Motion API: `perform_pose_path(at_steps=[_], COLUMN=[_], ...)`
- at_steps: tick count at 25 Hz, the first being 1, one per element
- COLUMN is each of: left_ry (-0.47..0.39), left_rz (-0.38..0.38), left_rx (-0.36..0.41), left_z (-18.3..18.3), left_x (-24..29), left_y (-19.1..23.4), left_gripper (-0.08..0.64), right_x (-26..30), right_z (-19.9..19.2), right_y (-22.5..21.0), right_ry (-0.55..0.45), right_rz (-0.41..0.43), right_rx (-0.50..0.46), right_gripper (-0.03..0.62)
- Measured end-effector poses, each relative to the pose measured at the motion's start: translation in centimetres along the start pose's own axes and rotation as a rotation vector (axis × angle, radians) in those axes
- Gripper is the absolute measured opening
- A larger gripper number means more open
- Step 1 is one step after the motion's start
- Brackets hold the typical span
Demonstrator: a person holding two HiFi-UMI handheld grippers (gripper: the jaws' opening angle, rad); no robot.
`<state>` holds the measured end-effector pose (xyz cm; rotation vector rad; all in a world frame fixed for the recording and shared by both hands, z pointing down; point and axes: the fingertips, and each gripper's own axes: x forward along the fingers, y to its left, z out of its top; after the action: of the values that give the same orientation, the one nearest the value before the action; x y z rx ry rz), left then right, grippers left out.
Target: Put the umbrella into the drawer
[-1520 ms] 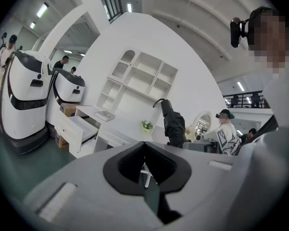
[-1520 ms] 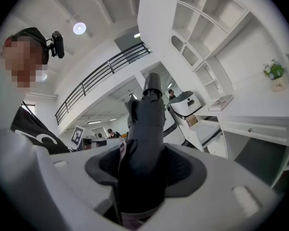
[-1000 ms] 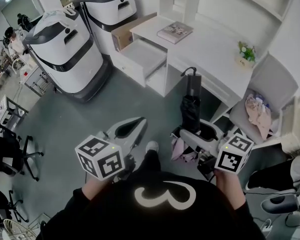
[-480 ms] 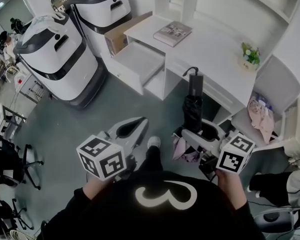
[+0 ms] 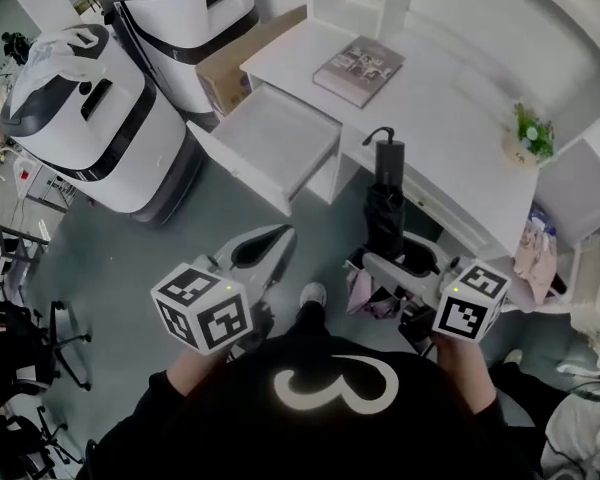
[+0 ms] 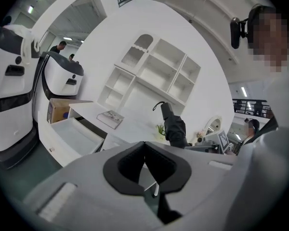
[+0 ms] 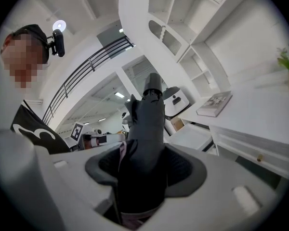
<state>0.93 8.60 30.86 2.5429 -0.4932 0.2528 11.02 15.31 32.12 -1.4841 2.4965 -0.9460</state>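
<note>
My right gripper [image 5: 395, 260] is shut on a folded black umbrella [image 5: 385, 203], whose crook handle [image 5: 385, 146] points ahead over the white desk's edge. In the right gripper view the umbrella [image 7: 147, 129] fills the gap between the jaws, with a pink strip at its base. The left gripper [image 5: 278, 238] hangs shut and holds nothing; its tips meet in the left gripper view [image 6: 144, 144]. An open white drawer [image 5: 275, 138] juts out of the desk's left end, ahead of the left gripper. It also shows as a drawer [image 6: 72, 131] at the left and a drawer [image 7: 195, 136] at the right.
On the desk [image 5: 450, 118] lie a book [image 5: 358, 68] and a small potted plant [image 5: 528, 133]. Two large white-and-black machines [image 5: 80, 118] and a cardboard box [image 5: 235, 63] stand left of the drawer. Office chairs [image 5: 20, 338] sit at the far left, pink cloth [image 5: 540, 253] at the right.
The desk and open drawer have drawn nearer and slid right in the head view as I walked toward them. Both grippers kept their pose, the umbrella still gripped.
</note>
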Motion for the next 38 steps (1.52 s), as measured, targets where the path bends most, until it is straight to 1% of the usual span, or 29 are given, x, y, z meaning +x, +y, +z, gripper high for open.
perform_pose_path(at_steps=[3,6,9,12,15,17,22,27,30,33,38], left_ry=[0.01,0.015,0.018,0.009,0.01,0.009,0.014,0.011,0.011,0.02,0.018], left_rz=[0.008,0.035,0.056,0.058,0.081,0.095,0.13,0.169,0.196,0.23,0.283], left_rx=[-0.004,0.006,-0.009,-0.013,0.044,0.061,0.015,-0.02,-0.028,-0.058,-0.108], left_z=[2.5,4.5,6.5,7.3,7.5,7.6,7.2,7.1,7.7,7.7,8.7], left_x=[2.5,4.1,5.2,5.4,5.3,5.6,6.4,6.6,6.9,7.3,8.7], left_y=[3.8,7.6,11.6,12.7,13.0,13.6,16.8,18.3,19.8,21.9,25.7], left_gripper=[0.009,0.009,0.009,0.009,0.009,0.009,0.009,0.009,0.009,0.009,0.009], right_x=[3.7,7.2,10.8,12.1,12.2,12.7,15.8,18.2,20.3,22.8,27.8], right_z=[2.3,4.1,6.0,6.7,6.8,6.9,7.0,6.6,6.6,6.3,5.8], right_y=[-2.7,-5.1,-6.8,-7.2,-7.4,-7.9,-9.8,-11.1,-12.6,-14.2,-17.6], right_ry=[0.025,0.053,0.076,0.083,0.088,0.099,0.158,0.217,0.252,0.294,0.39], right_rz=[-0.003,-0.011,-0.022,-0.022,-0.017,-0.019,-0.016,0.021,0.028,0.044,0.051], right_rx=[0.002,-0.001,-0.015,-0.036,-0.051,-0.061,-0.09,-0.095,-0.097,-0.089,-0.133], right_gripper=[0.236,0.237,0.236,0.236,0.237,0.236,0.236,0.237,0.236,0.237,0.236])
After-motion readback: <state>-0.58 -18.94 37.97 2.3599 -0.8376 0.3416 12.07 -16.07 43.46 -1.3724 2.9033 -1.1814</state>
